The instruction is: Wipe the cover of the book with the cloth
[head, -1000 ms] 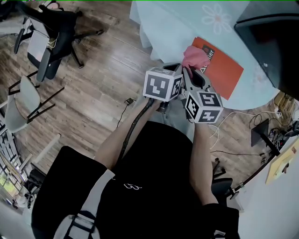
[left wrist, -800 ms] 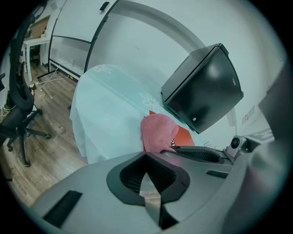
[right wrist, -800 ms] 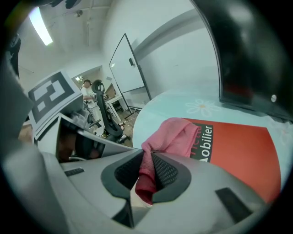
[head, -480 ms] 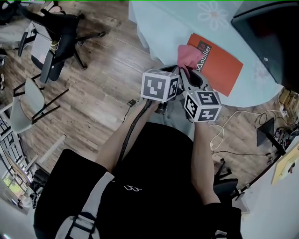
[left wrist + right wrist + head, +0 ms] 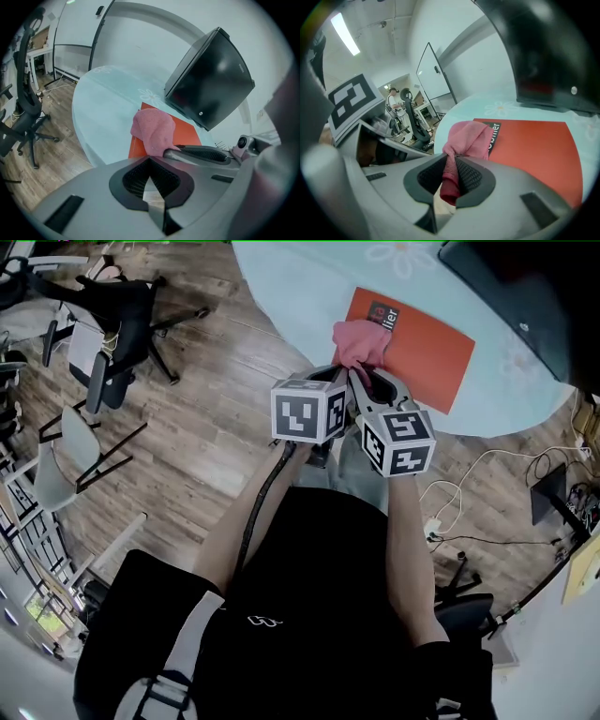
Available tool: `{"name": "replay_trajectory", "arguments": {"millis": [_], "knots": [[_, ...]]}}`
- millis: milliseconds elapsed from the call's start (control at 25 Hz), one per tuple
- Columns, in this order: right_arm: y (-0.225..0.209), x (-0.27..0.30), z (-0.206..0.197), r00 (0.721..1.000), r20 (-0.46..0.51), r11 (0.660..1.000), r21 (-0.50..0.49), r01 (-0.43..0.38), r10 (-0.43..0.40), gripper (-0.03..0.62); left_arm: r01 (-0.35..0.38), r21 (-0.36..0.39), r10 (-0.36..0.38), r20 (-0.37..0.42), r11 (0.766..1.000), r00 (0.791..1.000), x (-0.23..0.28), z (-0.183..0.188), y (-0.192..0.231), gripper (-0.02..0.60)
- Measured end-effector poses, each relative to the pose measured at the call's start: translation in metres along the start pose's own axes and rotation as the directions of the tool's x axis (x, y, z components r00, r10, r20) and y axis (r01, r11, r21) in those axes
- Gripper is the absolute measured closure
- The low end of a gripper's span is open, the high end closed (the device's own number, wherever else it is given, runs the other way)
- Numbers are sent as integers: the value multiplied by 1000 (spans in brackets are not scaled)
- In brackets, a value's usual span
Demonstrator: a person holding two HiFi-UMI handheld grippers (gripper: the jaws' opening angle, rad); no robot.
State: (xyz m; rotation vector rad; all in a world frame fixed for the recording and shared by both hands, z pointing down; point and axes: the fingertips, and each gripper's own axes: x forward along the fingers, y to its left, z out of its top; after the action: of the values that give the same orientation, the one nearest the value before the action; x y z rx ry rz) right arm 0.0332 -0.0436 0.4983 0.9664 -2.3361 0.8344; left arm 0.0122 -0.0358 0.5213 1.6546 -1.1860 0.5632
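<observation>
Right tongs (image 5: 451,177) are clamped tight on the pink cloth (image 5: 468,137). A fold of it is pinched between the ribbed pads and the rest bunches out ahead of the tips. The bunch sits over the near corner of the orange book (image 5: 534,140), covering part of the black label strip with white lettering. Whether it presses on the cover, I can't tell.

The book lies flat on the pale blue bench (image 5: 300,287), close to its rounded edge, cover up. Just beyond the book looms a big black box (image 5: 211,79), also on the bench.

Left tongs (image 5: 150,177) sit right beside the right ones, marker cubes almost shoulder to shoulder in the head view. Their pads are drawn together with nothing between them, and they are off the cloth and off the book, on the near side of the bench edge.

Both tongs are held out in front of the person's dark shirt (image 5: 309,596). Out to the left, on the wooden floor (image 5: 206,427), stands a black office chair (image 5: 112,324).
</observation>
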Motion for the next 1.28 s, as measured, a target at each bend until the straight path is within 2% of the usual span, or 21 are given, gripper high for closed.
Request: {"name": "replay_trajectory", "arguments": {"millis": [240, 440, 560, 760, 1280], "knots": [[-22, -22, -8, 1000, 11, 1000, 16, 8, -8, 542, 13, 28, -12, -13, 1000, 1000, 12, -12, -30, 568], [-32, -33, -12, 1000, 16, 1000, 16, -7, 6, 542, -90, 83, 92, -27, 992, 995, 13, -13, -31, 566], [-35, -37, -15, 1000, 16, 1000, 19, -19, 18, 542, -120, 91, 124, -40, 989, 992, 13, -14, -32, 566], [-51, -47, -15, 999, 31, 999, 49, -13, 12, 545, -46, 71, 48, -31, 996, 998, 25, -11, -64, 569], [-97, -89, -28, 996, 76, 992, 121, 27, -36, 545, 7, 171, 9, -93, 985, 996, 53, -21, -120, 569]]}}
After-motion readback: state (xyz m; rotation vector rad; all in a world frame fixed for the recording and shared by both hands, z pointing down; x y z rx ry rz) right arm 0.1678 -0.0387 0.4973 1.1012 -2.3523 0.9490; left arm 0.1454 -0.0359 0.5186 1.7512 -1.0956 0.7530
